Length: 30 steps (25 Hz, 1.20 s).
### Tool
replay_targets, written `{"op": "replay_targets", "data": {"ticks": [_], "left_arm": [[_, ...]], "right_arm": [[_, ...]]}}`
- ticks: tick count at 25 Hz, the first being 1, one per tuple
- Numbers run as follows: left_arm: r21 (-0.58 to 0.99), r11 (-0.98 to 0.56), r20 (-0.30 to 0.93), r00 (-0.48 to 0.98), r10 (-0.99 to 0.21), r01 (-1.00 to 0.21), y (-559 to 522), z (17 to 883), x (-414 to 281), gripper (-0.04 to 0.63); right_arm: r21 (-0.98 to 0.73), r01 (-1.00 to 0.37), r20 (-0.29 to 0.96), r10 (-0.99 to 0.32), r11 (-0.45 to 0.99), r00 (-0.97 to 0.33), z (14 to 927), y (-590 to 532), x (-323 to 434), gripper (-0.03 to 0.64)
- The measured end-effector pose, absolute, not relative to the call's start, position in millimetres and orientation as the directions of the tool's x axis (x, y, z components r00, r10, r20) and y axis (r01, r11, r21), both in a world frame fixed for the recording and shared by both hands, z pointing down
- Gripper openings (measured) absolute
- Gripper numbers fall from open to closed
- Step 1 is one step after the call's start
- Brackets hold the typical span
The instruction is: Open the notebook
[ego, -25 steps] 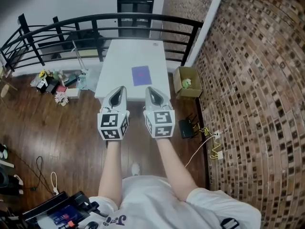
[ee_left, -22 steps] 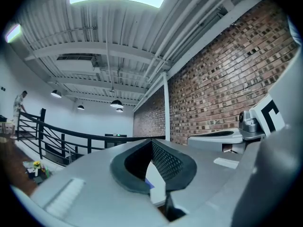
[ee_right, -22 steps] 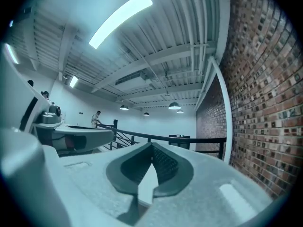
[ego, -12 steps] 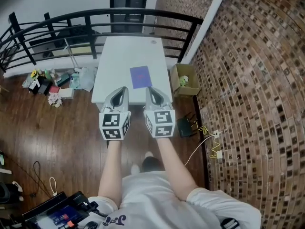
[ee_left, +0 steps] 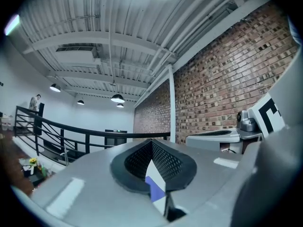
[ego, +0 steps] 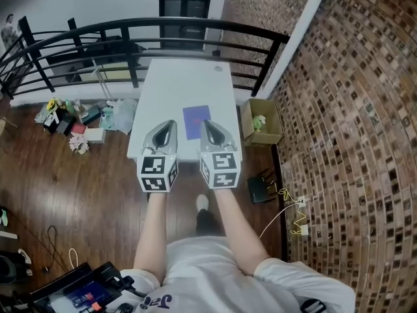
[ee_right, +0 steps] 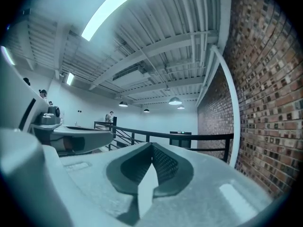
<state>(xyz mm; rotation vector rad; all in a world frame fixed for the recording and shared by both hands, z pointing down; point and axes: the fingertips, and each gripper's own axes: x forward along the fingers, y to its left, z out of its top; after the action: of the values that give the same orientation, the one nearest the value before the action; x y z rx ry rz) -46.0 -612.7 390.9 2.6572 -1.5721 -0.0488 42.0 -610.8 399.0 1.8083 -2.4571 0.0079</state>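
Left gripper [ego: 169,124]: jaws clenched together, nothing held; carried level, its tip seen over the table's near edge.
Right gripper [ego: 204,124]: jaws pressed tight, empty; held beside the left one, not touching it.
Notebook [ego: 194,119]: purple, closed, laid flat on the near half of the white table [ego: 182,83]; seen between the two gripper tips, untouched.
Slot below the left jaws: a sliver of purple cover is seen through it.
Surroundings: black railing [ego: 150,28] behind the table; cardboard box [ego: 260,121] on the floor at its right.
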Motion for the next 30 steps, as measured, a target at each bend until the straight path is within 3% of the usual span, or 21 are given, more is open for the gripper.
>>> {"op": "replay_targets", "data": {"ticks": [16,30], "left_arm": [[0.037,-0.439,0.000,0.439,-0.898,-0.898,-787.0,378.1,3.3,0.017],[0.047,-0.333,0.007,0.333,-0.943,-0.942,-863.1,398.6,29.7,0.017]], "right_arm": [[0.030,-0.925,0.092,-0.923,0.378,-0.374,389.2,-790.9,86.5,-0.012],[-0.030,-0.911,0.131,-0.902,0.412,-0.412,417.3,-868.9,136.5,-0.012]]}}
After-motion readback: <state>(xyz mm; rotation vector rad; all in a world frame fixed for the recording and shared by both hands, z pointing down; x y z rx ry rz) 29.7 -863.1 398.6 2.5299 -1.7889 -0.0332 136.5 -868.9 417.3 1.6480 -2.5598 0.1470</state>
